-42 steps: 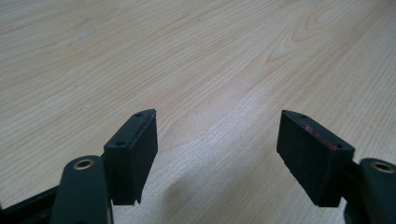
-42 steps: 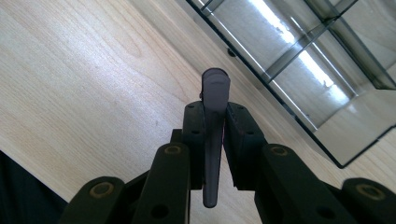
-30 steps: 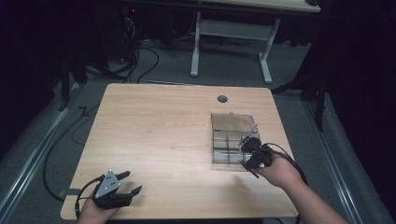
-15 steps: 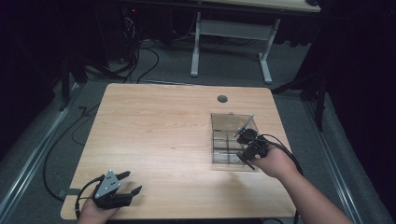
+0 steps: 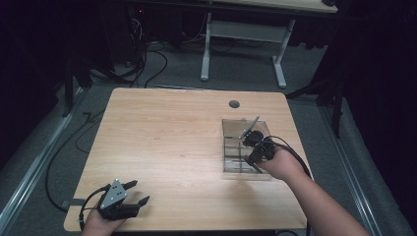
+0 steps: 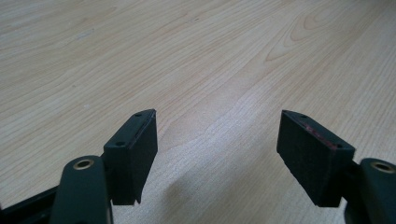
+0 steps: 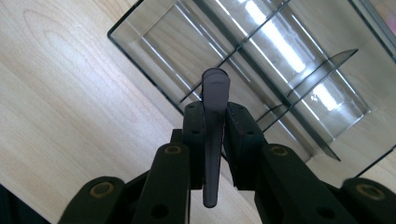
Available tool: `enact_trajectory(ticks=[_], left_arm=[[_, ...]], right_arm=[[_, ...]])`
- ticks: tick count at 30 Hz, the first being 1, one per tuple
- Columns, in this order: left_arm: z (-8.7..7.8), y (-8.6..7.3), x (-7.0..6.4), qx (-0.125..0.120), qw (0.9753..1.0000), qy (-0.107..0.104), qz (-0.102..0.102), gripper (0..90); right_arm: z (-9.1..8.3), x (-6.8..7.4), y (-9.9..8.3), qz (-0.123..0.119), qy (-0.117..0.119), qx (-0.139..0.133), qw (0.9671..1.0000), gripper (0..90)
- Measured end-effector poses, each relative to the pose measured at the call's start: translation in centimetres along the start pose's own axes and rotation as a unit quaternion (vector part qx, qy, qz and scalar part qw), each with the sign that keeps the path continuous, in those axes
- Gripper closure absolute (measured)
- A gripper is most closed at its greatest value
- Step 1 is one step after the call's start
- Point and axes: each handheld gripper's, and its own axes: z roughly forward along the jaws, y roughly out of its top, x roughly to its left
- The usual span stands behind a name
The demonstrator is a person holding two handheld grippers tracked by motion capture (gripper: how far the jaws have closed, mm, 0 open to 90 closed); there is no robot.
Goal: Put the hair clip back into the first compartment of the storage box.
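A clear plastic box [image 5: 231,167] with dividers sits on the right half of the wooden table [image 5: 167,142]. My right gripper [image 5: 252,143] hovers over it, shut on a thin grey flat stick [image 5: 250,126] that slants up and away. In the right gripper view the stick [image 7: 214,91] stands between the jaws of the right gripper [image 7: 215,116], its rounded tip above the box [image 7: 154,32]. My left gripper [image 5: 138,192] rests at the table's front left corner, open. The left gripper [image 6: 217,140] has bare wood between its pads.
A round cable hole [image 5: 234,104] lies in the tabletop behind the box. A cable [image 5: 290,152] trails from the right gripper over the box's right side. Beyond the table, a desk frame [image 5: 241,34] and floor cables [image 5: 147,64] stand in the dark.
The right hand has moved left and farther over the box, and the grey stick now rises above the jaws. The left gripper has stayed still.
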Motion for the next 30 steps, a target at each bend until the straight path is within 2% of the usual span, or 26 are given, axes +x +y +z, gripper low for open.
enact_trajectory(ticks=[7,9,12,17,22,24,25,28,29,30], left_arm=[[0.0,0.0,0.0,0.0,1.0,0.0,0.0,29.4],[0.0,0.0,0.0,0.0,1.0,0.0,0.0,29.4],[0.0,0.0,0.0,0.0,1.0,-0.001,0.0,29.4],[0.0,0.0,0.0,0.001,1.0,-0.002,0.001,29.4],[0.0,0.0,0.0,0.001,1.0,-0.002,0.002,29.4],[0.0,0.0,0.0,0.002,1.0,-0.003,0.002,29.4],[0.0,0.0,0.0,0.002,1.0,-0.003,0.002,29.4],[-0.1,0.0,0.0,0.002,1.0,-0.003,0.002,29.4],[0.0,0.0,0.0,0.0,1.0,-0.002,0.0,29.4],[0.0,0.0,0.0,-0.001,1.0,-0.002,0.001,29.4]], right_arm=[[0.3,-0.1,1.3,0.004,0.001,0.002,1.0,79.1],[0.5,-0.3,1.7,-0.01,0.001,-0.004,0.9999,79.1],[0.6,-0.3,2.3,-0.002,0.0,0.0,1.0,79.1],[1.1,-0.6,3.5,-0.009,0.001,-0.005,0.9999,79.0],[1.7,-0.7,4.6,-0.005,0.002,-0.005,1.0,79.0],[1.9,-0.9,5.2,-0.02,-0.002,-0.005,0.9998,79.1],[2.1,-0.8,5.4,-0.008,-0.003,-0.006,0.9999,79.0],[2.3,-1.0,5.9,-0.008,-0.002,-0.004,1.0,79.0],[2.5,-1.2,6.1,-0.02,-0.004,-0.009,0.9998,79.0],[2.6,-1.2,6.3,-0.014,-0.004,-0.008,0.9999,79.1]])
